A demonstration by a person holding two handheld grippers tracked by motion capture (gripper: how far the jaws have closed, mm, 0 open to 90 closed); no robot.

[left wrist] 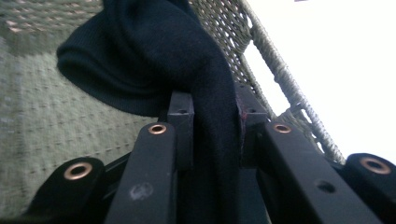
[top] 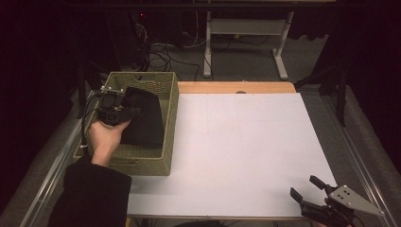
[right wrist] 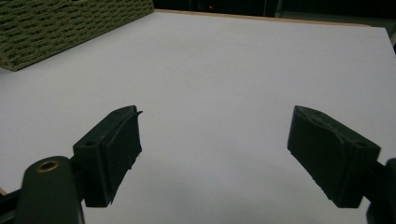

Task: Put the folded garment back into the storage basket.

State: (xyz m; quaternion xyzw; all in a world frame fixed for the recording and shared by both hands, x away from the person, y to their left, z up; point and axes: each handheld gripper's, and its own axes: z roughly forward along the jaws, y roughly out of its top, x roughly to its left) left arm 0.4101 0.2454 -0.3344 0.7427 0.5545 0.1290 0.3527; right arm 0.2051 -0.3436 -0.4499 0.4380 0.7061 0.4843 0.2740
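A dark cloth (top: pixel 144 116) lies inside the woven green basket (top: pixel 169 123) at the table's left side. My left gripper (top: pixel 113 105) is over the basket, held by a hand, and is shut on a fold of the dark cloth (left wrist: pixel 212 121); the rest of it bunches up ahead of the jaws against the basket wall (left wrist: pixel 275 74). My right gripper (top: pixel 307 187) rests near the table's front right corner, open, with nothing between its fingers (right wrist: pixel 114 149).
The white table top (top: pixel 241 151) stretches from the basket to the right edge. A corner of the basket (right wrist: pixel 70 23) stands far off in the right gripper view. A table frame and cables stand on the dark floor behind.
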